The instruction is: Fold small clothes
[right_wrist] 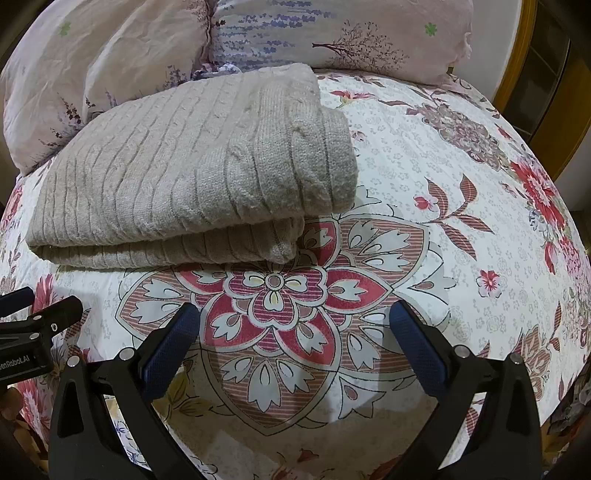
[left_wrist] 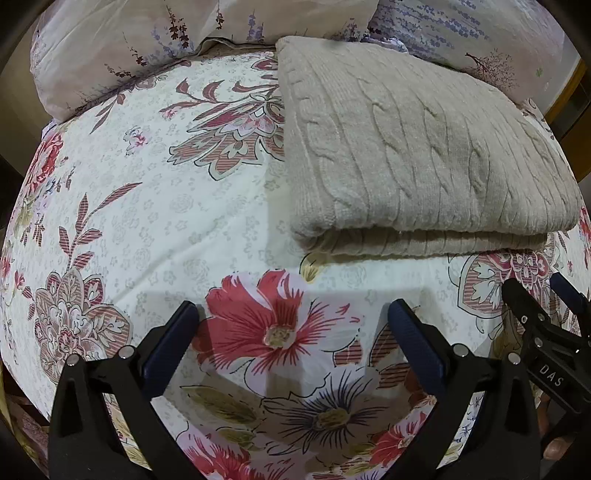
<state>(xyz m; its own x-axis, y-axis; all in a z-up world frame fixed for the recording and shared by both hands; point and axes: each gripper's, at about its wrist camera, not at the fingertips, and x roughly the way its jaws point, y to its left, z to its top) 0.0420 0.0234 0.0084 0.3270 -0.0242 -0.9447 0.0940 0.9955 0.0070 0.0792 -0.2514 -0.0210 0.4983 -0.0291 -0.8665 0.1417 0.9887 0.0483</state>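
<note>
A beige cable-knit sweater (left_wrist: 417,155) lies folded in a thick rectangle on the floral bedsheet (left_wrist: 155,206); it also shows in the right wrist view (right_wrist: 192,177), its folded edge toward me. My left gripper (left_wrist: 295,314) is open and empty, held above the sheet short of the sweater's near edge. My right gripper (right_wrist: 295,314) is open and empty, above the sheet just right of the sweater's near corner. The right gripper also shows at the left wrist view's right edge (left_wrist: 535,295), and the left gripper at the right wrist view's left edge (right_wrist: 37,306).
Pale floral pillows (left_wrist: 122,48) lie behind the sweater at the bed's head, also in the right wrist view (right_wrist: 332,33). A wooden frame (right_wrist: 535,92) stands past the bed's right side. The bed edge drops away at the bottom of both views.
</note>
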